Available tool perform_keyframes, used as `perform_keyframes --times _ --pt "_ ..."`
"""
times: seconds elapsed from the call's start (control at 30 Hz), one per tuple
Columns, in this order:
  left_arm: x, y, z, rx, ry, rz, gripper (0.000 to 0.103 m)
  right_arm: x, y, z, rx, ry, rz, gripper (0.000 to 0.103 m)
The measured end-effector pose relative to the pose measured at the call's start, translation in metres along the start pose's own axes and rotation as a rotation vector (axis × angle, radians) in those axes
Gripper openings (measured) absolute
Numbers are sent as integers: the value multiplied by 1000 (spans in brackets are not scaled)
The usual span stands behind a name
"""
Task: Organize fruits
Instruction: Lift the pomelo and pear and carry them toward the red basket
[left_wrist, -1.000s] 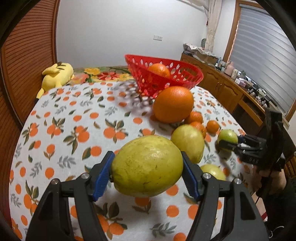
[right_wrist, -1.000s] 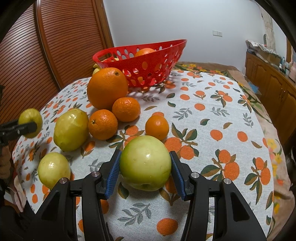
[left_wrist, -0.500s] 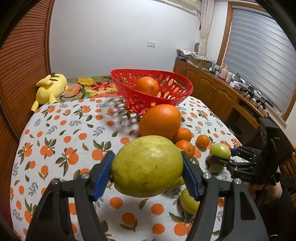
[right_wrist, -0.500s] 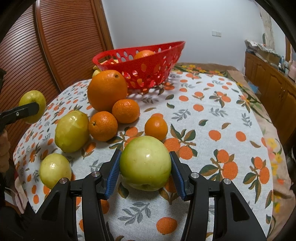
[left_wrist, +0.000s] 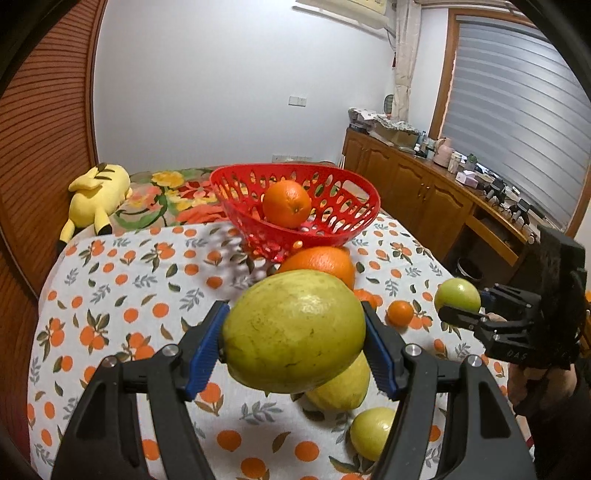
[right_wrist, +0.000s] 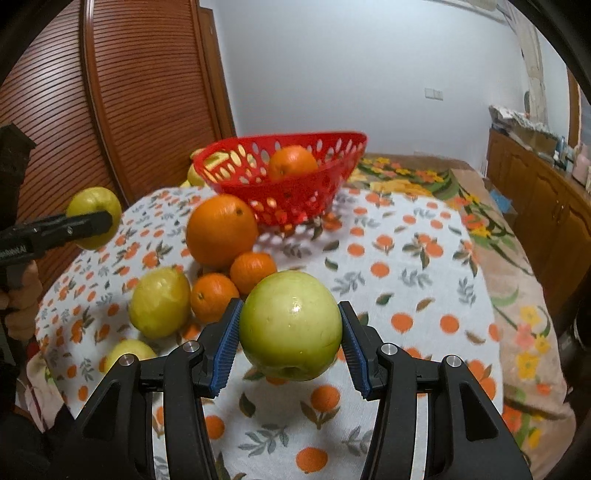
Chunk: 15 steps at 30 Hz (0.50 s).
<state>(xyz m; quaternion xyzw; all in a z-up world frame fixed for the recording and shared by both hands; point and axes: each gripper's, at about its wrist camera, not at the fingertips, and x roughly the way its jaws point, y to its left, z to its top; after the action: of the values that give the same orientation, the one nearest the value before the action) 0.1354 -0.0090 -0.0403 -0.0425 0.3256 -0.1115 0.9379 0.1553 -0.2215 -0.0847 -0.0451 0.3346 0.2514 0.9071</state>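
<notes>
The left gripper (left_wrist: 293, 352), black-armed with blue ribbed pads, is clamping a large yellow-green oval fruit with a speckled skin (left_wrist: 293, 330) between partly spread jaws, both pads pressing on its sides, and the fruit is hanging clear above the white tablecloth printed with oranges and leaves (left_wrist: 122, 280). The right gripper (right_wrist: 290, 345) is gripping a smooth round pale-green apple (right_wrist: 290, 325) the same way, its jaws standing narrower, the apple lifted off the cloth. In the left wrist view the red perforated plastic basket (left_wrist: 332, 236) is sitting at twelve o'clock beyond the held fruit, with one round orange (left_wrist: 287, 204) lying inside it; a big orange (left_wrist: 321, 263) is resting on the cloth just in front of the basket, partly hidden behind the held fruit. A small tangerine (left_wrist: 400, 313) is lying at three o'clock of the held fruit, and two more yellow-green fruits (one larger (left_wrist: 343, 387), one smaller (left_wrist: 373, 432)) are lying at about five o'clock below it. The right gripper with its apple is showing at three o'clock in this view, with a hand (left_wrist: 532, 384) beneath it. In the right wrist view two tangerines (right_wrist: 253, 271) are lying touching each other at about eleven o'clock of the apple, just beside the big orange. A yellow plush toy (left_wrist: 96, 194) is lying on a floral blanket (left_wrist: 173, 201) at ten o'clock beyond the table's far edge.
</notes>
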Motion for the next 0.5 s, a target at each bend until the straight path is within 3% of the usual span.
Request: perform_keyframes --times 0.5 --pt "2 -1 28 35 -32 -2 69 0 7 49 -71 -15 -7 52"
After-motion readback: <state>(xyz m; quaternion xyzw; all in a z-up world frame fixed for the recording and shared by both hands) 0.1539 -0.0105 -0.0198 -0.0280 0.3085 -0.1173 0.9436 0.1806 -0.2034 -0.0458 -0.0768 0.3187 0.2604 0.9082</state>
